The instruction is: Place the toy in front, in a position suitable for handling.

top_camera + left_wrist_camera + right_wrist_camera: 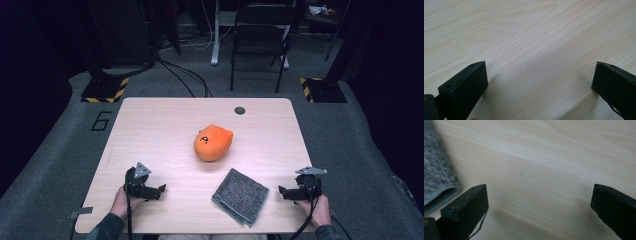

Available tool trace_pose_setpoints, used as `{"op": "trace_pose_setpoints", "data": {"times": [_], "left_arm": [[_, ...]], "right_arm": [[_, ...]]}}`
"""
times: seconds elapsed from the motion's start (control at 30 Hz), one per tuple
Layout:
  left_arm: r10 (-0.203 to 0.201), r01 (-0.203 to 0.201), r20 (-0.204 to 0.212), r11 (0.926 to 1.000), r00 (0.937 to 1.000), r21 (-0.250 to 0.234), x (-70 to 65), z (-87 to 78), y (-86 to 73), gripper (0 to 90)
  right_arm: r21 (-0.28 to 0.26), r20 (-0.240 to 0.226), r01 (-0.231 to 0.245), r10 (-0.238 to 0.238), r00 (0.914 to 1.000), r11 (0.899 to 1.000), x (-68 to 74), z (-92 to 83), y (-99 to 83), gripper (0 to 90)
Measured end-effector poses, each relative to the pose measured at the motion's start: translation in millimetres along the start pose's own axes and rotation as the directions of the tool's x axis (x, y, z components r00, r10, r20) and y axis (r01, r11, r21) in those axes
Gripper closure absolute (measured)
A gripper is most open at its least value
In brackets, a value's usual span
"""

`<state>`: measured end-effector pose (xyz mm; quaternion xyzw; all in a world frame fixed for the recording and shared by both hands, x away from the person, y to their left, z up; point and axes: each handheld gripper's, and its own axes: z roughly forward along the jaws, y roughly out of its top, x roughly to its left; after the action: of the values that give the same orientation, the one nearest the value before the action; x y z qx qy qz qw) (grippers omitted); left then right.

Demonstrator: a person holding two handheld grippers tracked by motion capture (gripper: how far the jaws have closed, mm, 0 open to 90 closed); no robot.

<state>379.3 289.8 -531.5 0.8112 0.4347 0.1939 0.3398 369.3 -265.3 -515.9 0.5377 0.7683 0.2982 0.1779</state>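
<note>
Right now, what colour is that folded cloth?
Speckled grey; the folded cloth shows best in the high view.

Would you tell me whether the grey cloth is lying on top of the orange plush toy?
No, the grey cloth lies flat on the table, apart from the orange plush toy.

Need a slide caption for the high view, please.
Open left gripper and right gripper rest on the table, flanking a folded grey cloth below an orange plush.

Your left gripper point(161, 190) and right gripper point(281, 190) sit low near you, well apart, pointing inward toward each other, jaws spread wide and holding nothing.
</note>
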Motion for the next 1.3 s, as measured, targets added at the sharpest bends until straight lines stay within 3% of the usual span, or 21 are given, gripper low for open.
{"op": "trace_pose_setpoints", "data": {"times": [0.1, 0.23, 0.57, 0.8, 0.87, 0.9, 0.93, 0.97, 1.0, 1.03, 1.1, 1.3], "left_arm": [[-0.002, 0.002, 0.0, 1.0, 1.0, 0.0, 0.0, 0.1, 0.1, 0.0], [-0.002, 0.002, 0.001, 1.0, 1.0, -0.001, 0.0, 0.2, 0.0, 0.0], [-0.001, 0.001, 0.007, 1.0, 1.0, 0.003, 0.8, 0.2, 0.3, 0.0], [0.008, -0.008, 0.008, 0.9999, 0.9999, 0.007, 1.3, -0.2, 0.3, 0.0], [0.01, -0.01, 0.008, 0.9999, 0.9999, 0.007, 1.5, -0.2, 0.3, 0.0], [0.01, -0.01, 0.008, 0.9999, 0.9999, 0.007, 1.5, -0.2, 0.3, 0.0], [0.008, -0.008, 0.008, 0.9999, 0.9999, 0.007, 1.4, -0.2, 0.3, 0.0], [0.01, -0.01, 0.009, 0.9999, 0.9999, 0.008, 1.6, -0.2, 0.3, 0.0], [0.009, -0.009, 0.009, 0.9999, 0.9999, 0.008, 1.5, -0.3, 0.3, 0.0], [0.009, -0.009, 0.009, 0.9999, 0.9999, 0.008, 1.5, -0.2, 0.3, 0.0], [0.009, -0.009, 0.009, 0.9999, 0.9999, 0.007, 1.5, -0.2, 0.3, 0.0], [0.013, -0.014, 0.019, 0.9998, 0.9997, 0.018, 2.3, -0.9, 0.7, 0.0]], "right_arm": [[-0.031, -0.019, 0.035, -0.035, 0.9992, 0.999, 5.2, -9.3, 4.8, 0.5], [-0.047, -0.05, 0.045, -0.047, 0.9976, 0.998, 16.6, -17.4, 13.4, 0.0], [-0.085, -0.115, 0.114, -0.123, 0.9857, 0.99, 60.0, -30.3, 32.2, 0.0], [-0.07, -0.155, 0.226, -0.234, 0.9598, 0.972, 89.3, -25.0, 37.9, 0.0], [-0.068, -0.16, 0.232, -0.24, 0.9575, 0.97, 96.2, -23.1, 38.9, 0.0], [-0.066, -0.168, 0.247, -0.255, 0.9523, 0.967, 98.3, -21.0, 39.7, 0.0], [-0.062, -0.172, 0.234, -0.241, 0.9552, 0.97, 101.0, -19.9, 40.1, 0.0], [-0.059, -0.179, 0.263, -0.269, 0.9463, 0.963, 101.3, -18.5, 40.8, 0.0], [-0.051, -0.175, 0.247, -0.253, 0.9516, 0.968, 104.8, -18.1, 40.9, 0.0], [-0.059, -0.175, 0.261, -0.268, 0.9475, 0.963, 105.8, -17.1, 41.4, 0.0], [-0.051, -0.178, 0.257, -0.262, 0.9484, 0.965, 109.4, -17.4, 41.3, 0.0], [-0.035, -0.202, 0.304, -0.305, 0.9307, 0.952, 126.5, -7.3, 43.5, 0.0]]}}
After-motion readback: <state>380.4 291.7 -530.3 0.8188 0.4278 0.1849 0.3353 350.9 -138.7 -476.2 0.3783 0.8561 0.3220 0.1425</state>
